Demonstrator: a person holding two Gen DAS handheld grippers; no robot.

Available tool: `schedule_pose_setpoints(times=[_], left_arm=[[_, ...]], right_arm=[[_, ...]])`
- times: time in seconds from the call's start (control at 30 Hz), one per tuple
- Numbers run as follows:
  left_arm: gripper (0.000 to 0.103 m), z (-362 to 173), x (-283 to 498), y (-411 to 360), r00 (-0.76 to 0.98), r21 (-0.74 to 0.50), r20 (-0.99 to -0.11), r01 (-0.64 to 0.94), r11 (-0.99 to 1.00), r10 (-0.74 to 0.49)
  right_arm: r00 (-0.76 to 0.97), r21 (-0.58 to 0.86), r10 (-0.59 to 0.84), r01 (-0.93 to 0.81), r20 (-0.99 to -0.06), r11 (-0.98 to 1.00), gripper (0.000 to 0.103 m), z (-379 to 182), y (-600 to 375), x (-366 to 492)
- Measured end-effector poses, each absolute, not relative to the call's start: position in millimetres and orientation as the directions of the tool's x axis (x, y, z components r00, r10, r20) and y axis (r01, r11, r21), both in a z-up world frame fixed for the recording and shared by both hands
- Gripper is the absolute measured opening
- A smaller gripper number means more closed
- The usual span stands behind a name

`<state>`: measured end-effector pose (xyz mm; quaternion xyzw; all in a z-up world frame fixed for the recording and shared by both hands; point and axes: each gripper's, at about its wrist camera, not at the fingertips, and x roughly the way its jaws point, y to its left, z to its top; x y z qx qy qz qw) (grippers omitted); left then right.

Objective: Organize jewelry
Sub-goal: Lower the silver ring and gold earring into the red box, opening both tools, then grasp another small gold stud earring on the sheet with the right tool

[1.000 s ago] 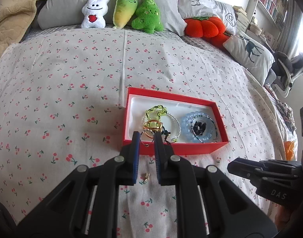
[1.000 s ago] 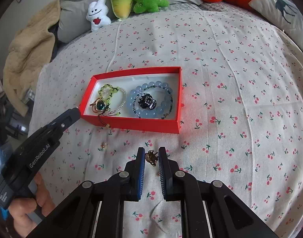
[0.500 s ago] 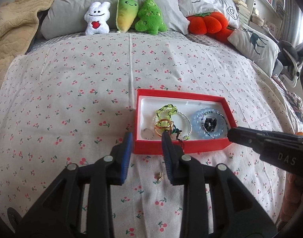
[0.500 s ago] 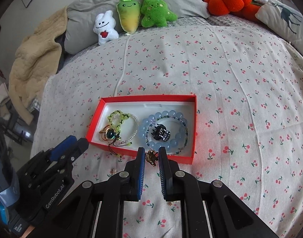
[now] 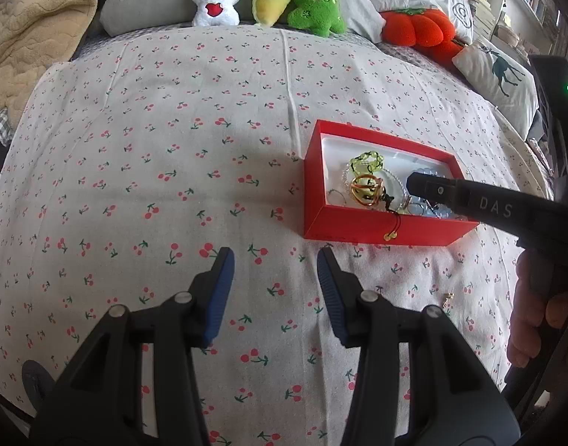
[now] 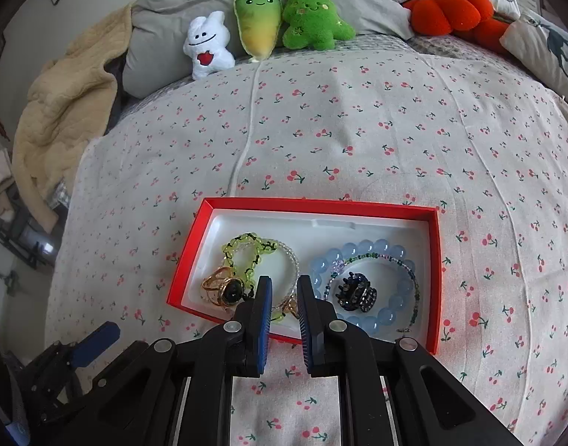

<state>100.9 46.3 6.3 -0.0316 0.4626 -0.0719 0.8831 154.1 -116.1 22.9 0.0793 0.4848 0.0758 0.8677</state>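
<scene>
While the right gripper [image 6: 284,299] is hovering over the near edge of the red box [image 6: 434,278], its tongs are standing narrowly parted with a small gold piece [image 6: 292,306] lying just beneath them, probably just let go inside. Blue bead bracelet [image 6: 390,251] and green bracelet [image 6: 247,249] are sitting in the box. Left gripper [image 5: 274,271] is idling wide open, empty, nearer than the box; one earring [image 5: 448,297] is lying loose on the bedspread [image 5: 172,130] near the box's front.

A red box [image 6: 434,260] with a white lining is filled with a blue bead bracelet [image 6: 390,256], green beads [image 6: 247,256], a gold ring [image 6: 224,288] and a dark clip [image 6: 356,291].
</scene>
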Motion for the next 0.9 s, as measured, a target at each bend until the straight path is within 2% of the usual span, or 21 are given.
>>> schedule_pose_setpoints(times=[0.1, 0.2, 0.7, 0.9], left_arm=[[0.049, 4.4, 99.3, 48.0, 0.549, -0.127, -0.821, 0.097, 0.987, -0.159], [0.056, 3.5, 97.7, 47.2, 0.537, -0.128, -0.828, 0.102, 0.986, -0.163], [0.069, -0.7, 92.6, 45.1, 0.469, -0.141, -0.867, 0.086, 0.986, -0.165], [0.074, 0.3, 86.8, 50.8, 0.461, -0.159, -0.87, 0.076, 0.984, -0.176]], right_arm=[[0.514, 0.228, 0.218, -0.046, -0.829, 0.973, 0.015, 20.7, -114.5, 157.2], [0.497, 0.241, 0.234, -0.052, -0.835, 0.969, 0.016, 21.4, -113.6, 156.9], [0.476, 0.149, 0.188, -0.118, -0.859, 0.982, 0.017, 38.6, -125.3, 118.7], [0.472, 0.12, 0.16, -0.113, -0.867, 0.986, 0.022, 39.0, -145.9, 103.6]])
